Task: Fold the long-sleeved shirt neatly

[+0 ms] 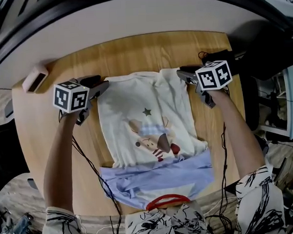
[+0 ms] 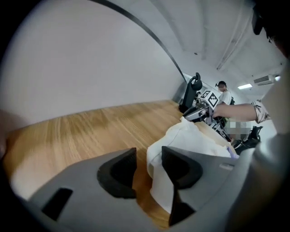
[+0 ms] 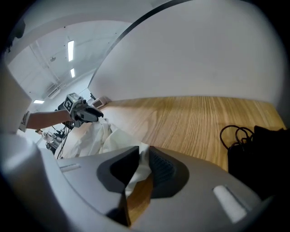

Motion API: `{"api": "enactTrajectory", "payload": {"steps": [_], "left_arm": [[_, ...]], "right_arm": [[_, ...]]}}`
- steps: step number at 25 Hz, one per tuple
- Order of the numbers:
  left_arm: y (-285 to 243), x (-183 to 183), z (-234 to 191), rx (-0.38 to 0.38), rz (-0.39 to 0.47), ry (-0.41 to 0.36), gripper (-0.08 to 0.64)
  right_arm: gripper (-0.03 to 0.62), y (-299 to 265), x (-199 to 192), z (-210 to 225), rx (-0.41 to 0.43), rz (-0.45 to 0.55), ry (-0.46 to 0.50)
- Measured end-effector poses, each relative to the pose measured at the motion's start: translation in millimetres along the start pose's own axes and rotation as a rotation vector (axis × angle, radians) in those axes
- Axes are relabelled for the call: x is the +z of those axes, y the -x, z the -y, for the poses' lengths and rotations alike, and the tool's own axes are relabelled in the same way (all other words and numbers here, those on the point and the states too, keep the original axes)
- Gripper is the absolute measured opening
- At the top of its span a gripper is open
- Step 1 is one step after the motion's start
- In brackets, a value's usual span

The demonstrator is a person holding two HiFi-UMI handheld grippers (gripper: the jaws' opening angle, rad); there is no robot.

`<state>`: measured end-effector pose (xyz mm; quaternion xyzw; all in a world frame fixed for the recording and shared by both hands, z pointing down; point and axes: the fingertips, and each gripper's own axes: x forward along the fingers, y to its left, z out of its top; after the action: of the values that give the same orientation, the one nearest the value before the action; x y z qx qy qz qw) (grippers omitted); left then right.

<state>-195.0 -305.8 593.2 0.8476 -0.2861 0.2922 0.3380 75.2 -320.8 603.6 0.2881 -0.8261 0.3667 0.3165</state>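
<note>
Both shirt (image 1: 122, 115) corners between the fingers (image 2: 118, 174)

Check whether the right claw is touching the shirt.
Touching. In the right gripper view, the right claw pinches a fold of the shirt, with the cloth pressed against both pads.

Soft, matt cream cloth shirt (image 1: 136, 105) on smooth, faintly glossy wood-grain table (image 1: 133, 53); matt black pads (image 2: 118, 174) in smooth grey plastic.
</note>
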Motion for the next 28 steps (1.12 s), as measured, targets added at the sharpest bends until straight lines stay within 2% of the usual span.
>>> {"api": "enactTrajectory", "payload": {"steps": [1, 2, 3, 4, 6, 9, 12, 15, 19, 22, 24, 25, 27, 28], "left_arm": [[-4.5, -2.5, 3.4, -0.009, -0.017, -0.010, 0.161], [-7.7, -6.0, 5.9, -0.007, -0.038, -0.027, 0.106], [-9.3, -9.2, 6.9, 0.003, -0.056, -0.047, 0.035], [-8.4, -10.9, 6.7, 0.014, -0.063, -0.062, 0.025], [3.2, -8.4, 2.6, 0.027, -0.031, -0.050, 0.023], [33.7, -2.8, -6.2, 0.028, 0.038, 0.009, 0.025], [61.9, -7.0, -12.0, 0.036, 0.049, 0.023, 0.026], [83.6, -4.3, -18.1, 0.049, 0.100, 0.076, 0.023], [94.3, -14.0, -25.4, 0.091, 0.081, 0.066, 0.020], [92.4, -24.5, -28.6, 0.087, 0.037, 0.074, 0.026], [87.5, -29.6, -26.0, 0.070, 0.006, 0.038, 0.038], [87.4, -26.5, -23.4, 0.047, 0.023, 0.034, 0.075], [95.6, -8.9, -25.6, 0.020, 0.129, 0.071, 0.245], [101.3, -0.4, -31.6, 0.031, 0.175, 0.090, 0.234]], "right_arm": [[0.048, -1.4, -2.6, -1.3, -0.004, -0.005, 0.018], [0.028, -3.1, -5.0, -3.2, -0.003, -0.011, 0.035], [0.026, -4.4, -6.4, -4.5, -0.002, -0.015, 0.050], [0.025, -4.2, -6.2, -4.1, -0.005, -0.017, 0.062], [0.025, 4.2, -1.1, 3.0, -0.033, -0.006, 0.080], [0.023, 30.0, 12.0, 20.7, -0.088, 0.036, 0.095], [0.021, 54.8, 22.7, 35.4, -0.124, 0.075, 0.107], [0.021, 79.4, 26.4, 52.0, -0.165, 0.102, 0.109], [0.021, 98.4, 21.5, 69.0, -0.218, 0.104, 0.121], [0.023, 98.1, 20.6, 70.0, -0.230, 0.105, 0.125], [0.023, 94.8, 20.9, 67.7, -0.240, 0.101, 0.146], [0.023, 94.2, 21.9, 67.3, -0.249, 0.102, 0.156], [0.023, 95.4, 24.8, 69.2, -0.269, 0.109, 0.157], [0.023, 96.0, 25.8, 71.1, -0.279, 0.110, 0.153]]}}
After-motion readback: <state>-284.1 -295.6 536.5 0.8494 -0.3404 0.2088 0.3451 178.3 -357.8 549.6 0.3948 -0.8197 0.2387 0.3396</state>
